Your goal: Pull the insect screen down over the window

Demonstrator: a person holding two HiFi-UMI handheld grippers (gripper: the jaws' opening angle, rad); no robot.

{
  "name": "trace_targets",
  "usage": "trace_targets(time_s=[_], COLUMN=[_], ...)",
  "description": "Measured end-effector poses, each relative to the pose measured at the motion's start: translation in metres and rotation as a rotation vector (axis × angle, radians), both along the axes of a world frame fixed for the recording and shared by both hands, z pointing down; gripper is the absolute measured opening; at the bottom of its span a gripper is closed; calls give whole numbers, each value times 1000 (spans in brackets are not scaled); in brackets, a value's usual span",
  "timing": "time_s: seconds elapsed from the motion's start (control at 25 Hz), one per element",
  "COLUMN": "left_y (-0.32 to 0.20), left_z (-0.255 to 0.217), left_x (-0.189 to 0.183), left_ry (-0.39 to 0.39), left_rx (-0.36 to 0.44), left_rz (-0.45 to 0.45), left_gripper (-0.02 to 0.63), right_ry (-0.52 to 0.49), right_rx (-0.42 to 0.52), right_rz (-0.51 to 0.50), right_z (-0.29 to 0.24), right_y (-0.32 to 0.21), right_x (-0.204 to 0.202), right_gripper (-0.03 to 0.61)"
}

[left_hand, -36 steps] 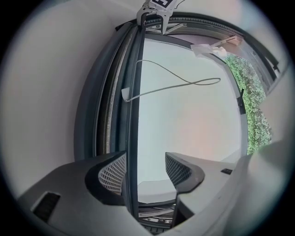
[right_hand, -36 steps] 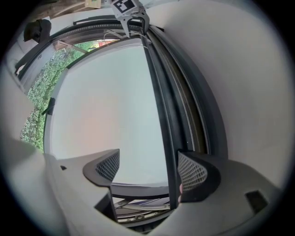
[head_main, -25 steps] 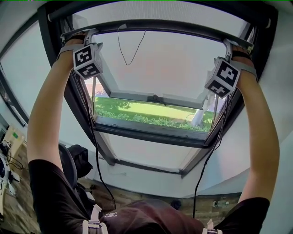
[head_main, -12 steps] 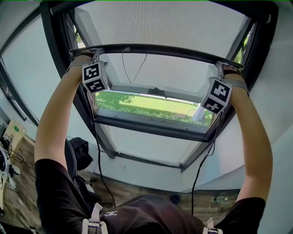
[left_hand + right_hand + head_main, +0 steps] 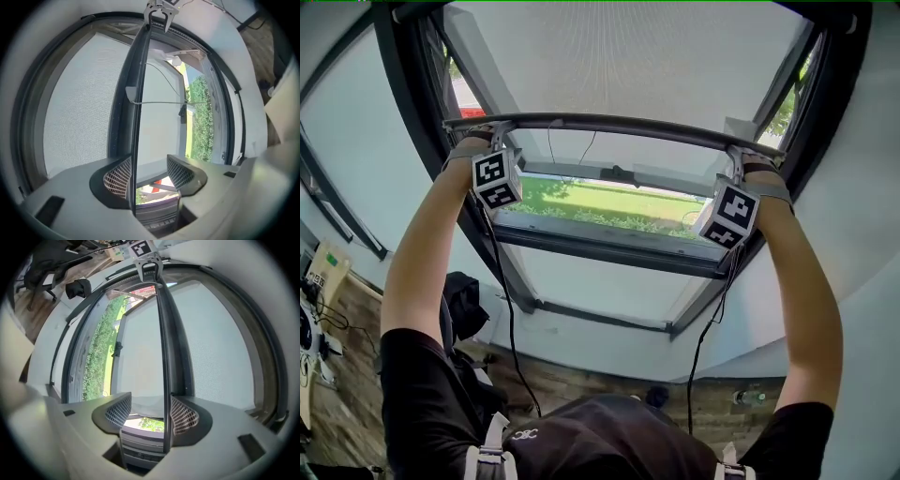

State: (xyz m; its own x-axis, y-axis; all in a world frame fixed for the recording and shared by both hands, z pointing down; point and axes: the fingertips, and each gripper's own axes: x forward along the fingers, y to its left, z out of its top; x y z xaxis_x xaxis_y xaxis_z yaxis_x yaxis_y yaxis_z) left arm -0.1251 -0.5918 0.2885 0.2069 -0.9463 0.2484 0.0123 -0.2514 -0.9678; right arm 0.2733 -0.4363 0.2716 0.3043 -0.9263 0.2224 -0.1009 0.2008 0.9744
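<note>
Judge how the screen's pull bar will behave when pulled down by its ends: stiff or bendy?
Probably stiff: the pull bar runs end to end with no visible sag. The mesh above it looks thin and see-through, so likely light, and floppy once slack.

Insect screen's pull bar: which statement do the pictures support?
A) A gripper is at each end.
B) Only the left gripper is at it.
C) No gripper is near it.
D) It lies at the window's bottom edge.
A: the left gripper and right gripper sit at opposite ends of the pull bar, which runs between each one's fingers; the left's are opening, the right's closing.
</note>
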Motion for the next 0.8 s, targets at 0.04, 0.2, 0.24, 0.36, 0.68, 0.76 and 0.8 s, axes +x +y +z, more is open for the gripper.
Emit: trace_targets(time_s=[0.04, 0.2, 0.24, 0.36, 0.68, 0.76, 0.8], left_y=[0, 1, 2, 0, 5, 3, 1], left_z=[4, 38, 49, 67, 72, 81, 89], left_x=[0, 2, 2, 2, -1, 4, 6], left_ry=[1, -34, -37, 3, 46, 17, -7], left_rx=[-10, -73, -90, -88, -111, -131, -142], left_rz=[-3, -17, -18, -18, -48, -48, -46], left_gripper=[252, 243, 248, 262, 267, 147, 189], right_ry=[-13, -56, -58, -33, -111, -132, -135], right_rx=[-5, -69, -84, -61, -95, -146, -167], right_rz=[-1, 2, 1, 4, 15, 49, 58], right_z=[4, 37, 48, 62, 61, 73, 83], right_y=[-1, 1, 1, -1, 0, 1, 0], right_x=[0, -1, -1, 0, -4, 1, 3], right_gripper=[267, 236, 242, 256, 227, 157, 168])
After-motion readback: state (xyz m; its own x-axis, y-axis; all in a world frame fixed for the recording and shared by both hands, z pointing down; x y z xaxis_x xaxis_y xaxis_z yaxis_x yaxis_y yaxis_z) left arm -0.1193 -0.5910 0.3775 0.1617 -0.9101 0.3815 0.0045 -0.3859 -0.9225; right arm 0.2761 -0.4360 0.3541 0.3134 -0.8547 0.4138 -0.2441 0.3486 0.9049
